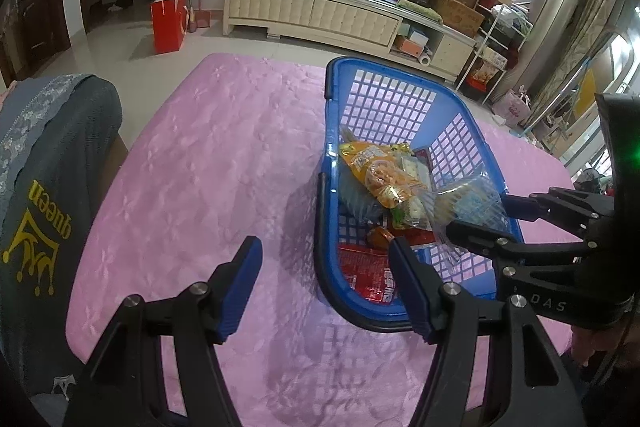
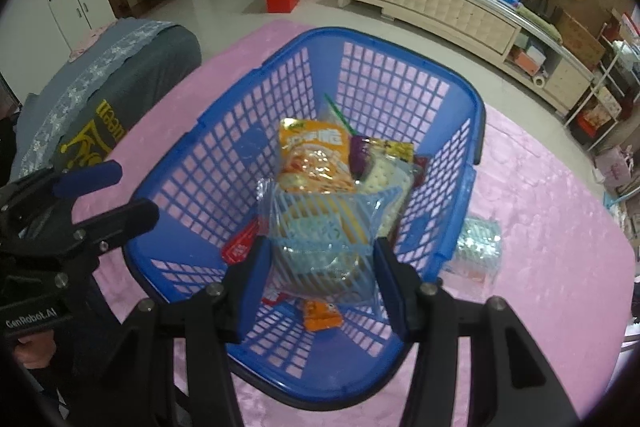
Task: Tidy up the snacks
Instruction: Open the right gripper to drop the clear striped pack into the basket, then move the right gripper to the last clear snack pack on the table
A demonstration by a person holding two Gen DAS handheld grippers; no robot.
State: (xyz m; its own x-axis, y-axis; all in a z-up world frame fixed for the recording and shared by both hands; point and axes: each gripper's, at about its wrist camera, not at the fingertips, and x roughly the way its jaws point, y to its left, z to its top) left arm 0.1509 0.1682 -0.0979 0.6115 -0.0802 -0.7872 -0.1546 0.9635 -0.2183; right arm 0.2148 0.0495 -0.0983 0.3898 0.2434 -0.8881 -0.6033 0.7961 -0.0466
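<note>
A blue plastic basket (image 1: 332, 115) (image 2: 192, 195) stands on a pink cloth-covered table and holds several snack packets, among them an orange one (image 2: 312, 159) (image 1: 380, 171) and a red one (image 1: 368, 271). My right gripper (image 2: 318, 279) (image 1: 476, 215) is shut on a clear blue-striped packet (image 2: 320, 239) (image 1: 468, 203) and holds it over the basket's inside. My left gripper (image 1: 324, 287) (image 2: 116, 191) is open and empty, low over the table at the basket's near left corner.
Another clear blue-patterned packet (image 2: 478, 247) lies on the pink table (image 1: 200, 167) just right of the basket. A chair draped in grey cloth (image 1: 48, 187) stands at the table's left edge. A cream cabinet (image 1: 312, 15) and a red bag (image 1: 168, 23) stand on the floor beyond.
</note>
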